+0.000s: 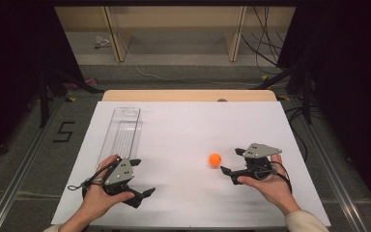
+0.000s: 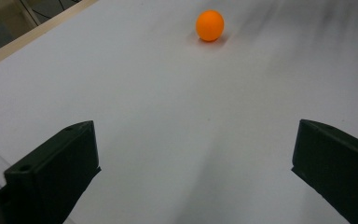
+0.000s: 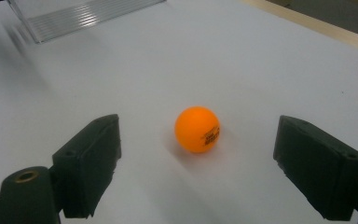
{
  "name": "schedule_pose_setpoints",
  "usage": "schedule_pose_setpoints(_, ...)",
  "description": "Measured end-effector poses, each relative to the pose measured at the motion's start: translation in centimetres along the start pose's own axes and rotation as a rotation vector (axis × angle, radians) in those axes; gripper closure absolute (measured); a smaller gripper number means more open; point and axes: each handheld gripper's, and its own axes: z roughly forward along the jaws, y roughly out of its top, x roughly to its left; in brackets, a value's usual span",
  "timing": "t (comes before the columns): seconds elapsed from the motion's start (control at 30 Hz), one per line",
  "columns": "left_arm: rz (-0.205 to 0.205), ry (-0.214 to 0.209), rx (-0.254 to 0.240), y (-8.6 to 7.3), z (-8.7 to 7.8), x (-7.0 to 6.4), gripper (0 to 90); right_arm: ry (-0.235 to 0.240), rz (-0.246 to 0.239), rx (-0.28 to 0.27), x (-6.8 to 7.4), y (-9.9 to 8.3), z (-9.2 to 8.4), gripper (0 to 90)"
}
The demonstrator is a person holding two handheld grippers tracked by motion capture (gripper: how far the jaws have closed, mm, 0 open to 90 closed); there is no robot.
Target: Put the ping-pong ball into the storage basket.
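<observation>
Right of centre in the high view, orange ball (image 1: 215, 159) sits loose on the white table (image 1: 183, 135). Right gripper (image 1: 233, 162) spread wide, lined up to straddle it. Left gripper (image 1: 141, 176) wide too, empty, parked beside clear tray (image 1: 121, 133).

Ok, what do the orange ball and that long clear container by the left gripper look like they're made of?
Orange ball: most likely thin hard plastic, like a table-tennis ball, with a matte, even surface, small dark print and no strong glare. Clear container: probably transparent rigid plastic, acrylic-like; the white sheet shows through it, and fine ribbed lines run along it. Glass cannot be ruled out.
</observation>
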Motion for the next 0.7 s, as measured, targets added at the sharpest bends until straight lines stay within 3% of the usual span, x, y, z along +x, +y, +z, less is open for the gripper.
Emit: schedule_pose_setpoints(0.7, 0.003, 0.002, 0.0, 0.0, 0.0, 0.0, 0.0, 0.005, -0.015, 0.045, -0.4, 0.7, 3.0, 15.8)
